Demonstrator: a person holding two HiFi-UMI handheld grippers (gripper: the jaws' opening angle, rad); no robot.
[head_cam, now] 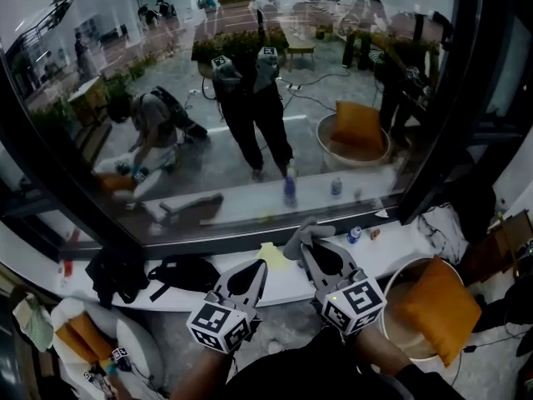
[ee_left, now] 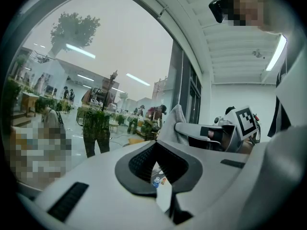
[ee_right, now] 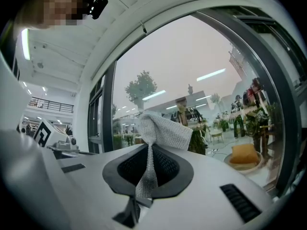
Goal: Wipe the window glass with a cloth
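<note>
Six items, each placed against the window glass [head_cam: 250,90], largest first.

1. Window glass: dark-framed pane, heavy with reflections, filling the view ahead of both grippers.
2. White ledge [head_cam: 396,252]: runs along the foot of the glass.
3. Orange cushion [head_cam: 441,311]: below the glass, toward its right end.
4. Right gripper [head_cam: 312,252]: fingers clamped on the cloth, tips aimed at the glass. It is slightly the nearer of the two to the pane.
5. Left gripper [head_cam: 258,269]: just beside the right one, farther left along the glass. Fingers drawn to a bare slit, nothing held.
6. Cloth [head_cam: 301,236]: grey weave, a narrow strip pinched between the right fingers with its length lying along them. The bunched free end stands out past the tips toward the glass. Contact with the pane cannot be told; the next stroke probably needs a push forward.
</note>
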